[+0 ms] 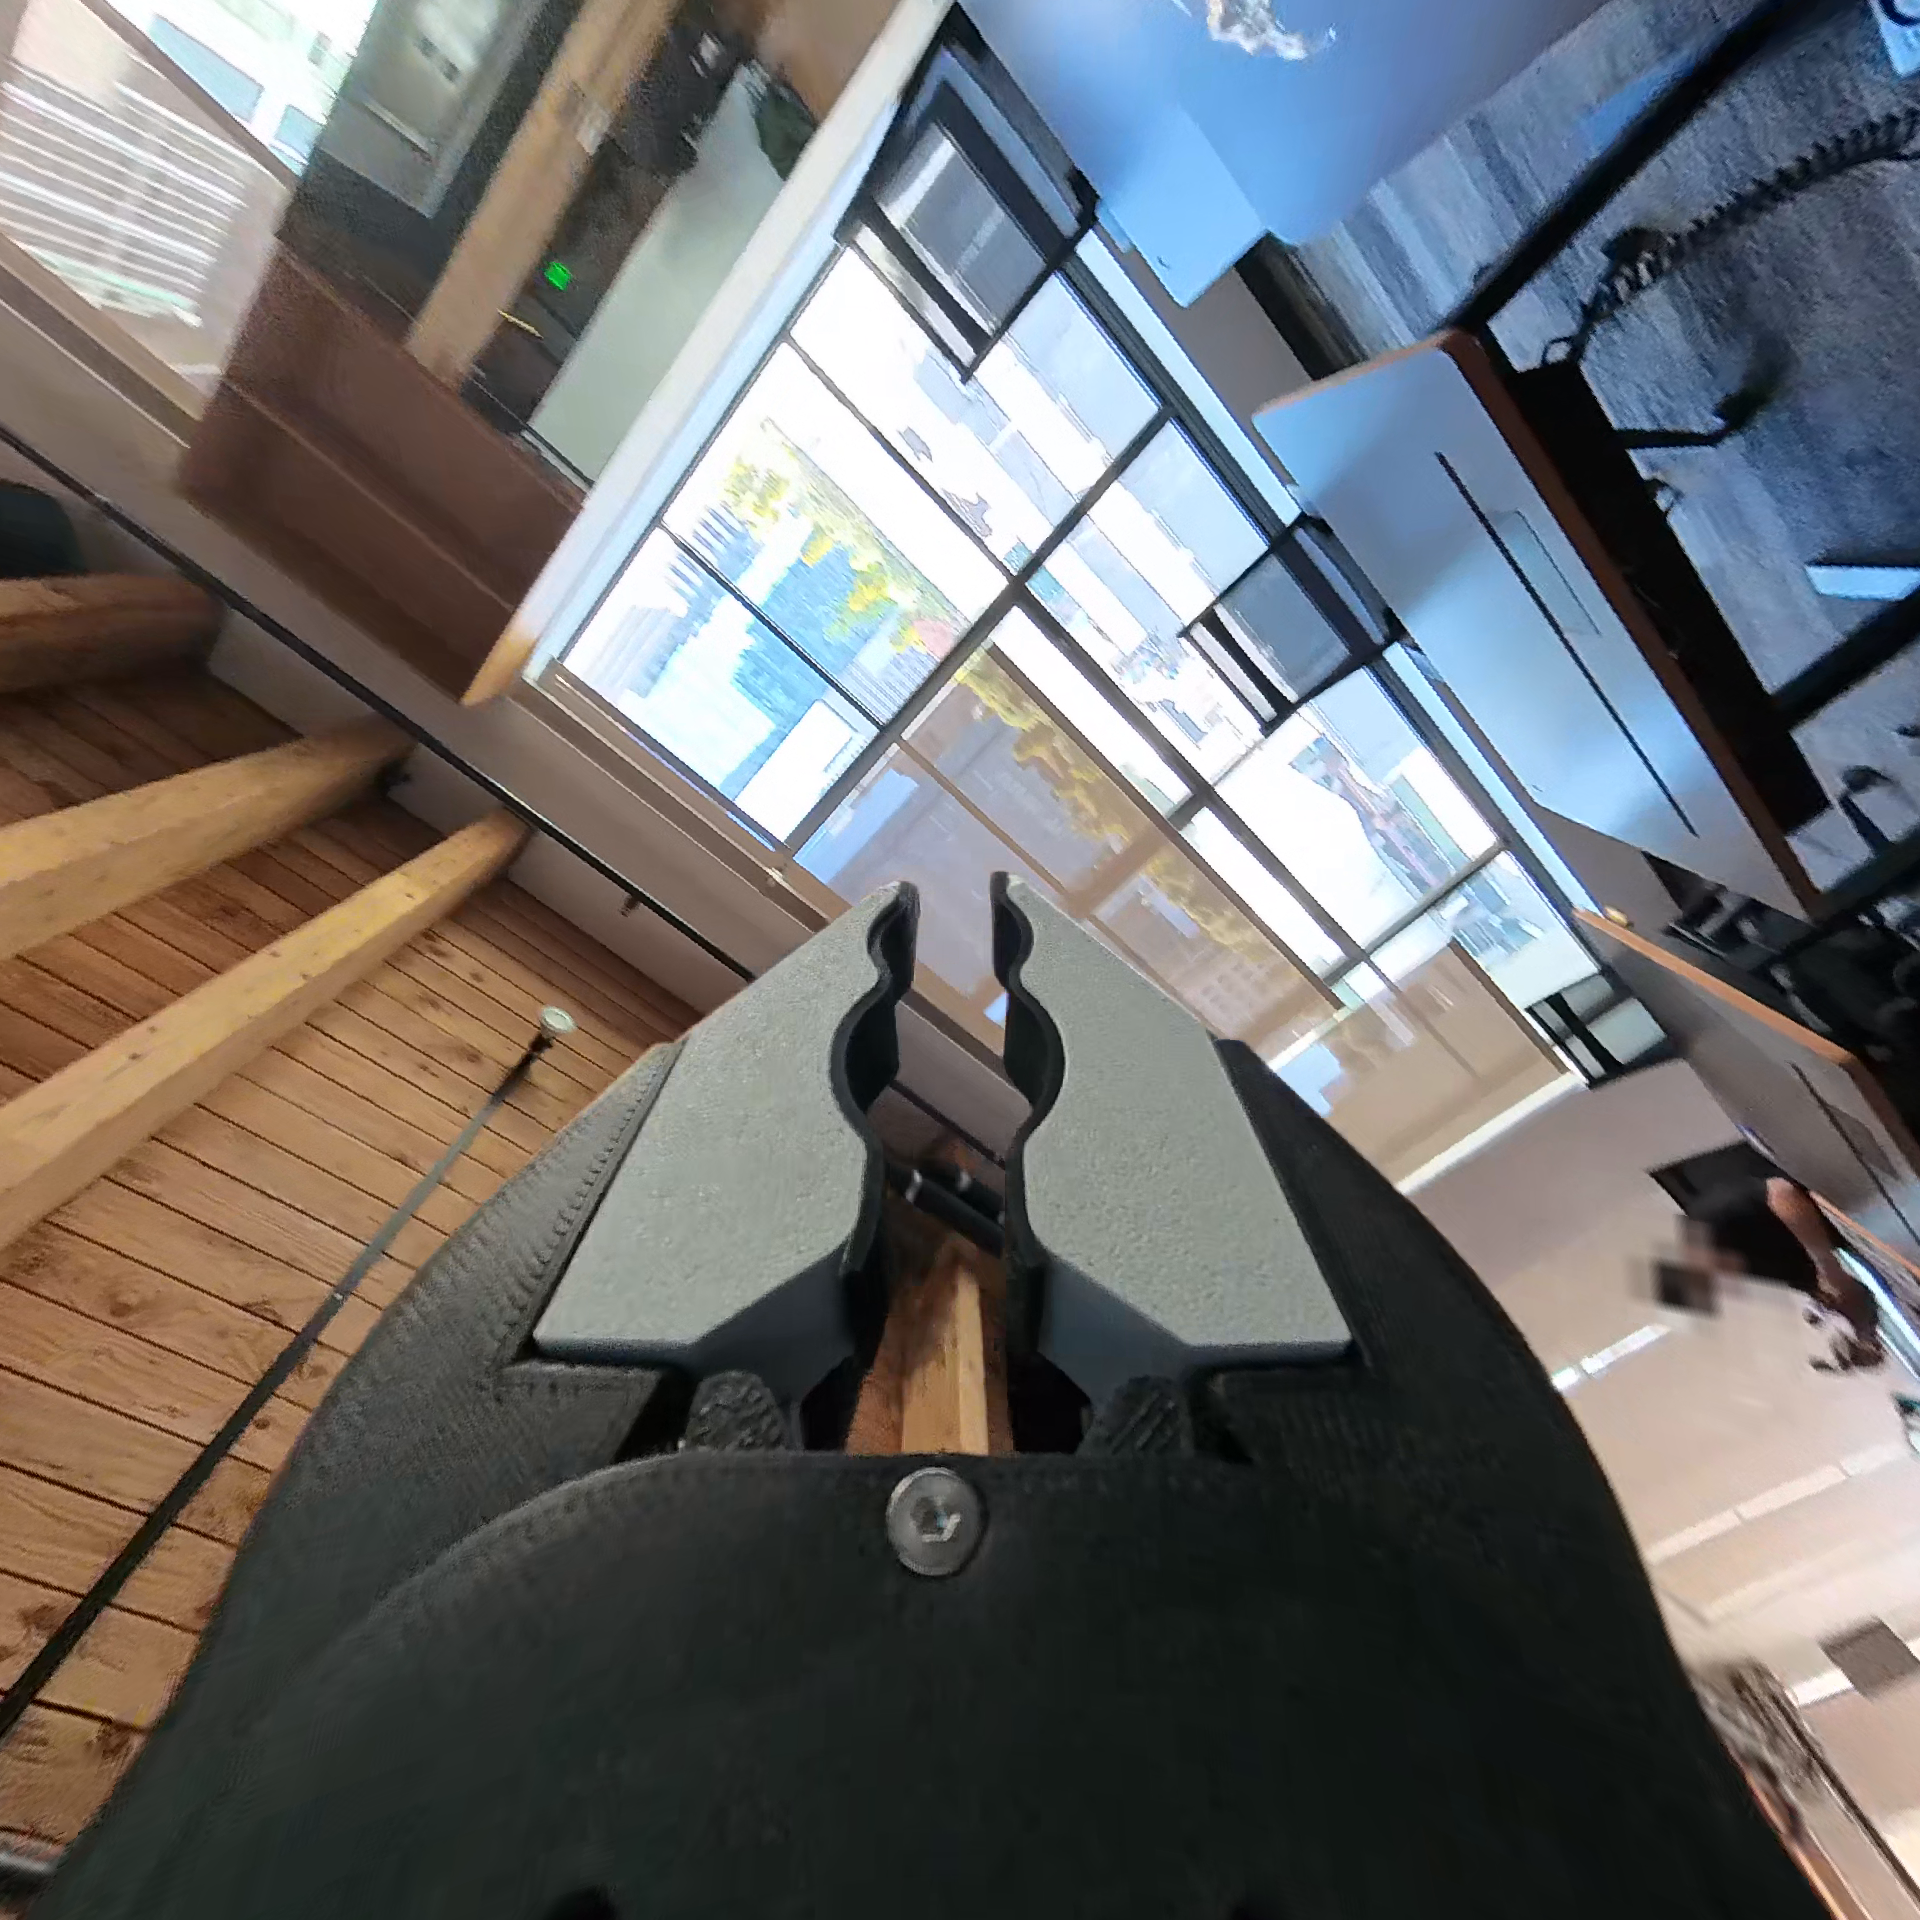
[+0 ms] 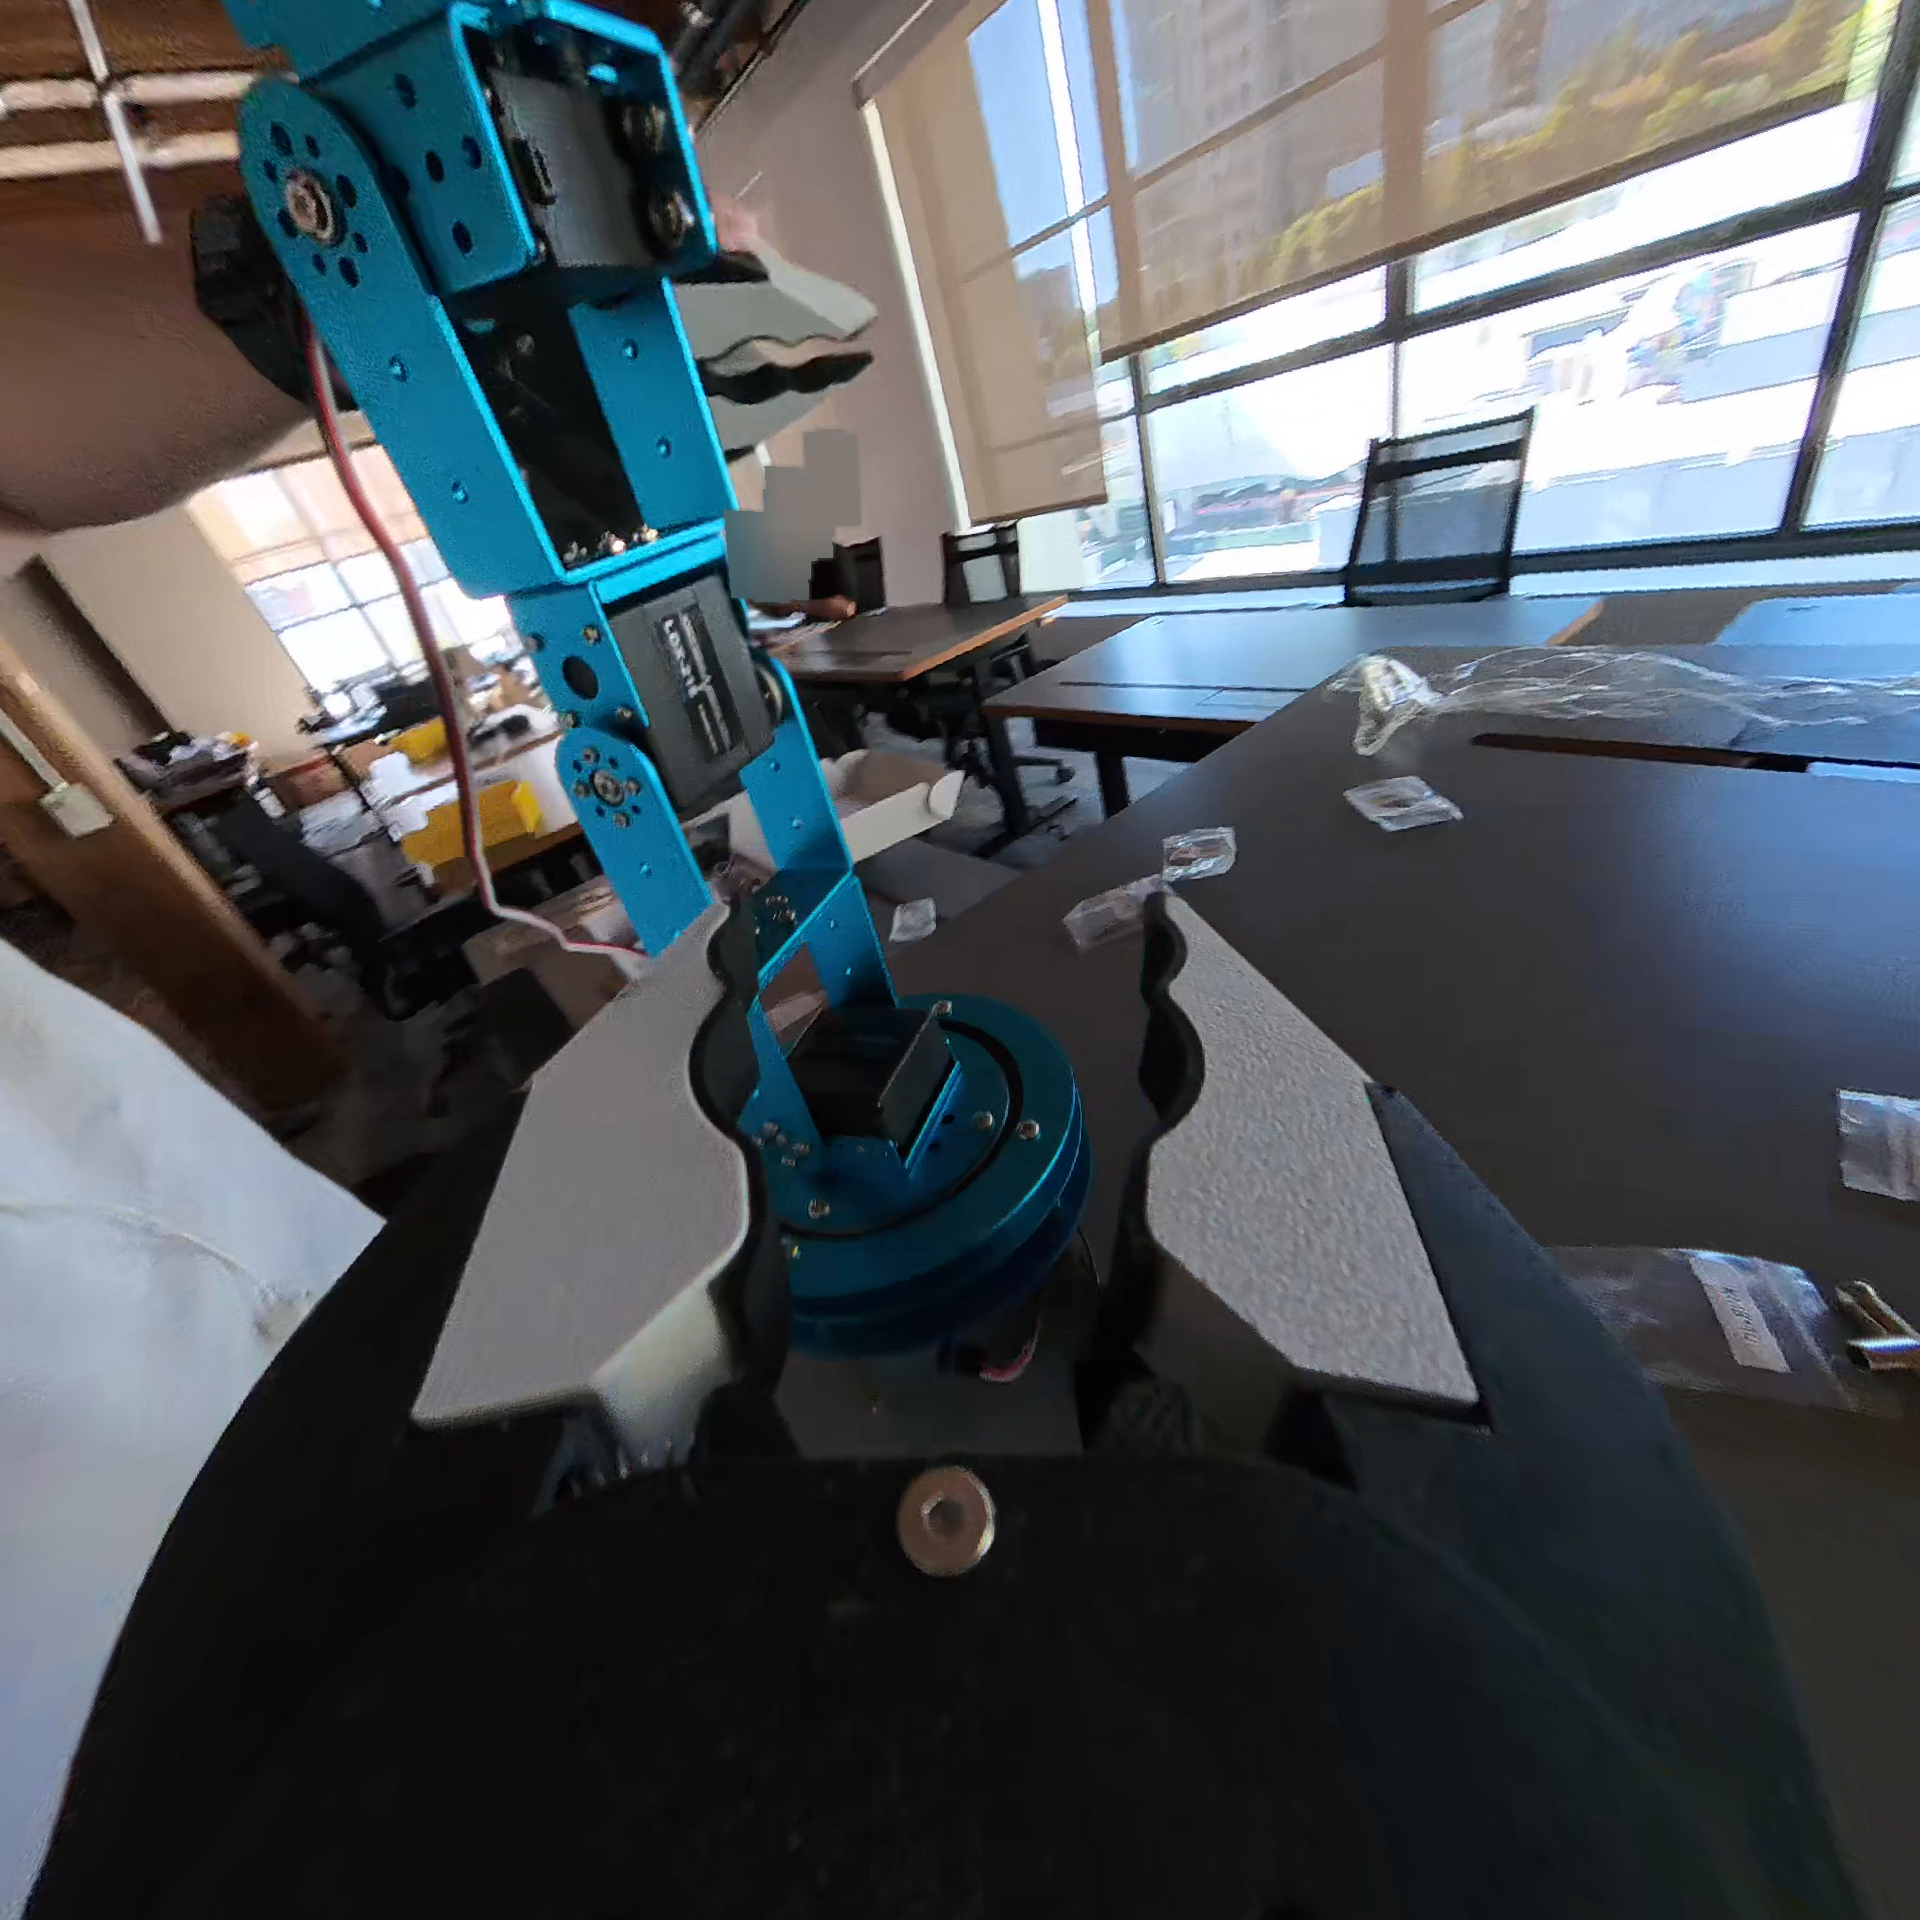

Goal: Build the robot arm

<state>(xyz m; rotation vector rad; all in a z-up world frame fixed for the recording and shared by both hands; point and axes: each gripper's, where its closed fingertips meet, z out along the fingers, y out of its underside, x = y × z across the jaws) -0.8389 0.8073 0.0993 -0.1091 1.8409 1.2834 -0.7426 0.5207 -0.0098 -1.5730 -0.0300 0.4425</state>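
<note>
Nearest, the right gripper [image 2: 940,920] stood spread wide, its grey fingers [image 2: 613,1153] flanking the round blue base [image 2: 935,1174] of a small blue robot arm [image 2: 623,582]. The left-hand finger lay close against the base's rim; whether it touched could not be told. The right-hand finger stood apart from it. The base sat deep between the jaws on a dark table [image 2: 1558,987], and the arm's bracketed links rose up and leftward from it, a red and white wire [image 2: 447,717] trailing down its side.

Beyond the fingertips, several small clear plastic bags [image 2: 1200,852] lay scattered on the table, with a crumpled clear wrapper [image 2: 1558,675] farther back. Higher up, behind the arm's upper links, the left gripper [image 2: 821,348] showed with only a thin slit between its tips, near the arm but with contact unclear.

In its own view, the left gripper [image 1: 954,894] was tilted upward, jaws nearly together with a narrow gap and nothing between them. Past it lay wooden ceiling beams [image 1: 208,831], a large window [image 1: 1039,623], and desks [image 1: 1507,623] far off.
</note>
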